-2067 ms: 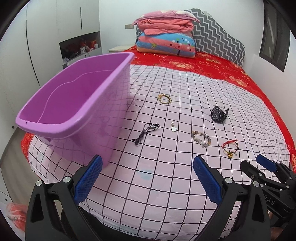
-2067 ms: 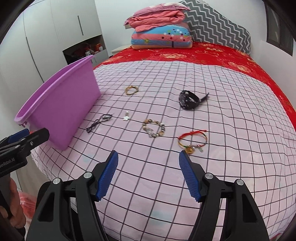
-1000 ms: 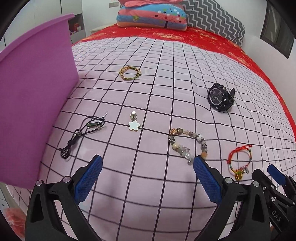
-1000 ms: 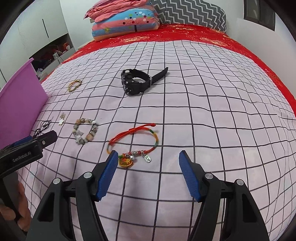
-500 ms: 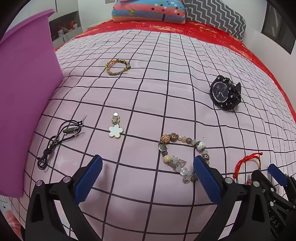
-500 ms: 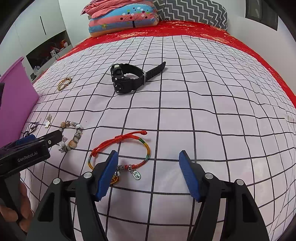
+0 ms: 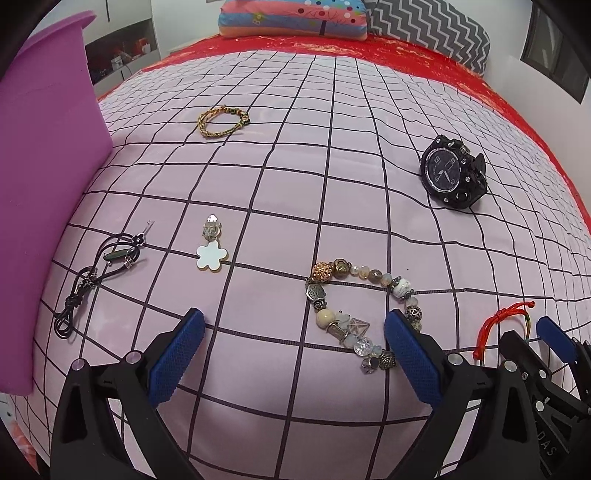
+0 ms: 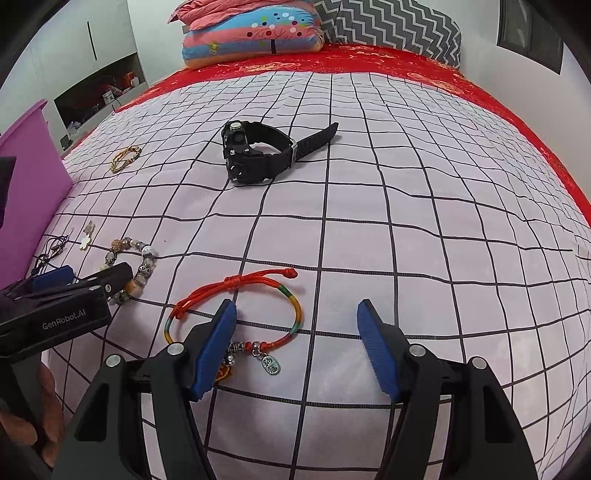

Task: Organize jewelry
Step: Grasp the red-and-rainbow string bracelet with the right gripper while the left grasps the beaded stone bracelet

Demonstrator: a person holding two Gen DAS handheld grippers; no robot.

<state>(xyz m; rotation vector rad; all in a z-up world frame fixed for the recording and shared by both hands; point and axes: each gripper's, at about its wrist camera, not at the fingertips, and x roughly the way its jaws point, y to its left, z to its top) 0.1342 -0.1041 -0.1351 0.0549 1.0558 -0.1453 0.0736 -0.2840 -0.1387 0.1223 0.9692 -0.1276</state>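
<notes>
Red-and-rainbow cord bracelet (image 8: 236,310) lies at 11 o'clock of the right gripper (image 8: 295,347), nearer arm; both grippers' jaws spread, empty.

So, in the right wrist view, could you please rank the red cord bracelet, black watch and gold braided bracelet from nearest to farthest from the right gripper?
From the right gripper:
1. Red cord bracelet, at its left finger.
2. Black watch, ahead at mid-bed.
3. Gold braided bracelet, far left, near the purple bin.

Bed (image 8: 406,221) under pink grid-checked sheet, red patterned cover (image 8: 369,61) toward the head, folded quilts (image 8: 251,37) and zigzag grey pillow (image 8: 391,26), white walls, dark window (image 8: 532,33), recessed shelf niche (image 8: 99,92).
</notes>
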